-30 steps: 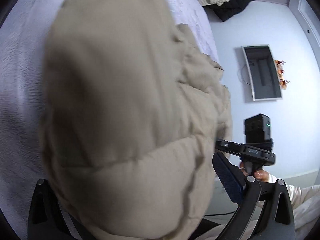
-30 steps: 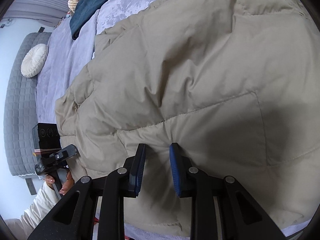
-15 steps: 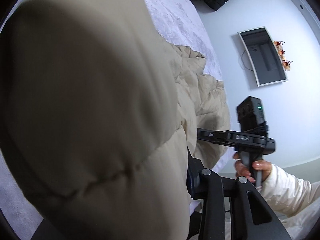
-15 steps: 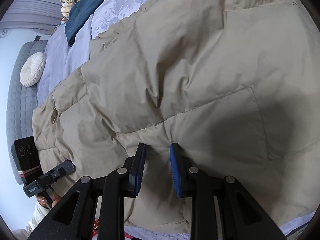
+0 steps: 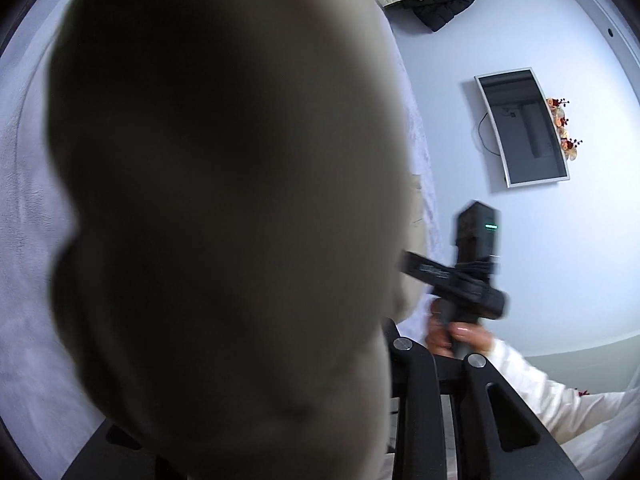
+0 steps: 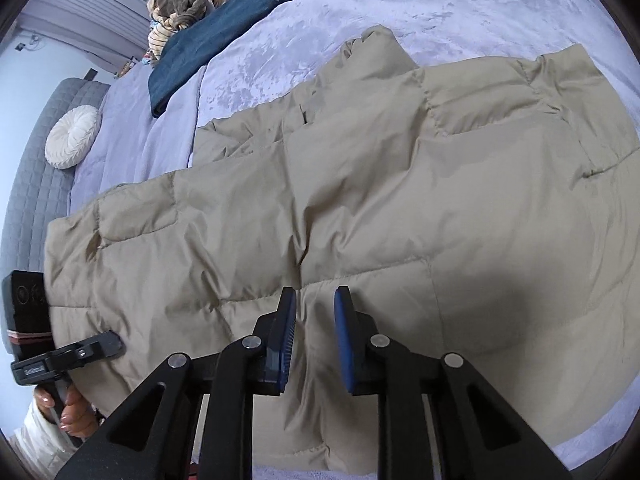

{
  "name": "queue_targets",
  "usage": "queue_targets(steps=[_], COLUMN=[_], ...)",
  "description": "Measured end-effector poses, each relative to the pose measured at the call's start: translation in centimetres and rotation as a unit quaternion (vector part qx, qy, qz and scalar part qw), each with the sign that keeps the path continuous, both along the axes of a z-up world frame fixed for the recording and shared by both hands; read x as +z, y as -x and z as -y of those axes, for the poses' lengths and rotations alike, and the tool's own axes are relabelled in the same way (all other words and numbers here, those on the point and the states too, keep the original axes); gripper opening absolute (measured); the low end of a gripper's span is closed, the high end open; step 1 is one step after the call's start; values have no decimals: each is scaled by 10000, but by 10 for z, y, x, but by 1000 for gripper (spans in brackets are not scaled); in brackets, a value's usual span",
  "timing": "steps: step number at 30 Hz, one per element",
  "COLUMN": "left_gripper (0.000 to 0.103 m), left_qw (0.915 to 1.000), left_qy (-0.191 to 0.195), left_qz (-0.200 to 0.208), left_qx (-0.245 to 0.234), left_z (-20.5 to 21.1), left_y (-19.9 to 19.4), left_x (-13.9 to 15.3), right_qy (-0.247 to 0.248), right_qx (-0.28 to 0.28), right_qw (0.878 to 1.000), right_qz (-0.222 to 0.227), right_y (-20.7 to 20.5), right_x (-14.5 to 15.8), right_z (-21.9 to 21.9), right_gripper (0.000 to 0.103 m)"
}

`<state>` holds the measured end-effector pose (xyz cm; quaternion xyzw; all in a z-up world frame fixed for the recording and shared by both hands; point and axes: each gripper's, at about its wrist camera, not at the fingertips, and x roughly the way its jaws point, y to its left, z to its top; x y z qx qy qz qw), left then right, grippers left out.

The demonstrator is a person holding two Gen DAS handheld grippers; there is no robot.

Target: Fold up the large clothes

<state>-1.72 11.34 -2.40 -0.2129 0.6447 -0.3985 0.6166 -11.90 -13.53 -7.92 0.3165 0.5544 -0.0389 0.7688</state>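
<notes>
Beige quilted puffer coat (image 6: 340, 216) lies spread on the lavender bedspread (image 6: 460, 8), filling mid-frame in right wrist view; right gripper (image 6: 315, 320) has its blue pads apart w/ a coat ridge between, not pinched. Left gripper (image 6: 68, 354) sits at coat's lower-left edge; its own cam is smothered by blurred fabric, so can't tell its jaw state. Label on its body is too small to read; folded jeans (image 6: 212, 36) upper left.

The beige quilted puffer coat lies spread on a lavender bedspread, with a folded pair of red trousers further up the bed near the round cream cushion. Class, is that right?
Not quite. In the right wrist view the folded garment is dark blue denim, not red. The rest holds: the beige quilted puffer coat lies spread on the lavender bedspread, near the round cream cushion.
</notes>
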Motion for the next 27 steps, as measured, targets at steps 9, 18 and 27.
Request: queue_targets(steps=[9,18,27], left_gripper=[34,40,76], left_qw=[9989,9946,9810], left_qy=[-388,-873,-631], left_qz=[246,301,847], left_qx=[-50,-477,-1627], left_z=[106,223,338], left_y=[15,-3,39], left_x=[66,76,49], right_qy=[-865,-1827,-1884], right_qx=[-41,-335,-1389], right_qw=[9962,9823,9701], right_qz=[23,231,637], right_y=[-20,13,129], right_x=[-60,-54,-31], right_z=[31,86,169], right_gripper=[8,3,7])
